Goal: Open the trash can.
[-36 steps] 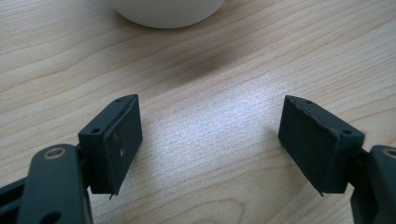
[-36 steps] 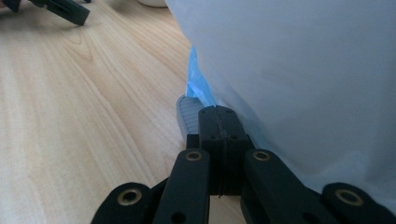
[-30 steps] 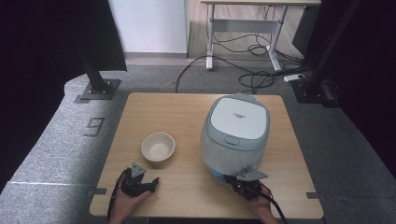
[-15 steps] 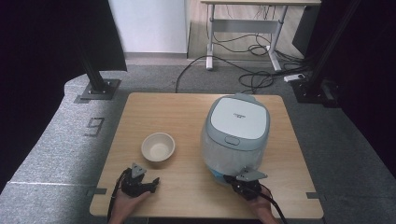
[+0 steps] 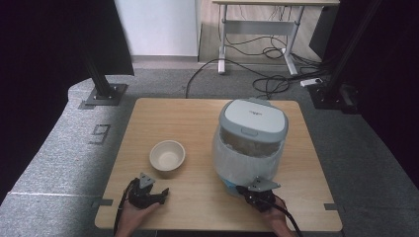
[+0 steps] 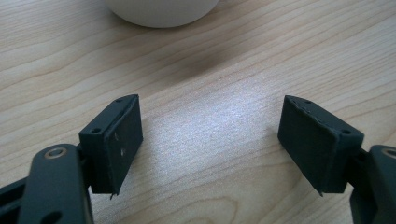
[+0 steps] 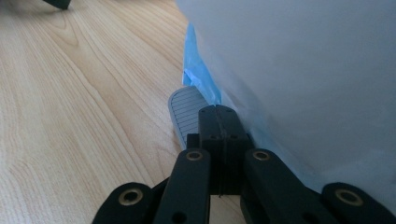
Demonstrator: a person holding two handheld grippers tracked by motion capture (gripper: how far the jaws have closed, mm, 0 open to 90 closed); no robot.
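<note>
The right gripper [image 7: 219, 114] is held at the foot of the dispenser [image 5: 249, 143], fingers pressed together just beside its grey tab [image 7: 183, 112], nothing visibly pinched. The left gripper [image 6: 210, 144] is kept spread over the surface [image 6: 210, 84], the bowl [image 5: 167, 155] just ahead. A push could tip the dispenser or miss the tab.

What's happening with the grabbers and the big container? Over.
Left gripper open, empty. Right gripper shut at the container's base, by its grey tab. Bowl clear.
</note>
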